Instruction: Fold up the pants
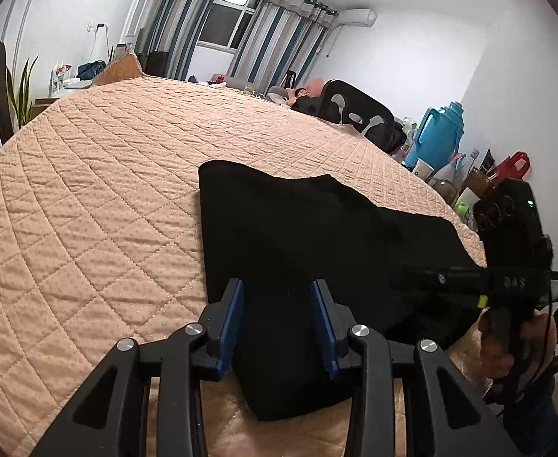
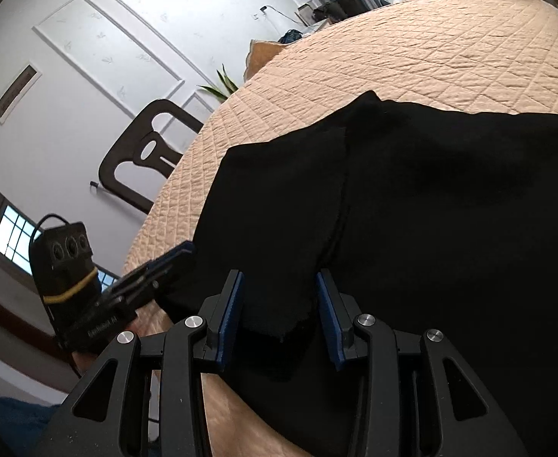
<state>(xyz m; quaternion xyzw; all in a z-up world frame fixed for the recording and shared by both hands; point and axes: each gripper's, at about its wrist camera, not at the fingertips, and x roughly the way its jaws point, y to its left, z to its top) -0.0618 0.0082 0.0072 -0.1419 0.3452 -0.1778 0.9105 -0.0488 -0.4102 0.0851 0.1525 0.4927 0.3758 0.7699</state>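
Note:
Black pants (image 1: 309, 236) lie partly folded on a peach quilted bed (image 1: 107, 175). My left gripper (image 1: 279, 320) is open, its blue pads on either side of the near left end of the fabric. My right gripper (image 2: 281, 316) is open too, straddling a loose edge of the pants (image 2: 412, 198) near the bed's front. The right gripper shows in the left wrist view (image 1: 423, 278) at the pants' right edge. The left gripper shows in the right wrist view (image 2: 165, 262) at the pants' left edge.
A dark wooden chair (image 2: 145, 160) and a plant (image 2: 222, 83) stand beside the bed. A black office chair (image 1: 355, 110), a blue thermos jug (image 1: 437, 133) and clutter stand past the bed's right side. The quilt stretches bare behind the pants.

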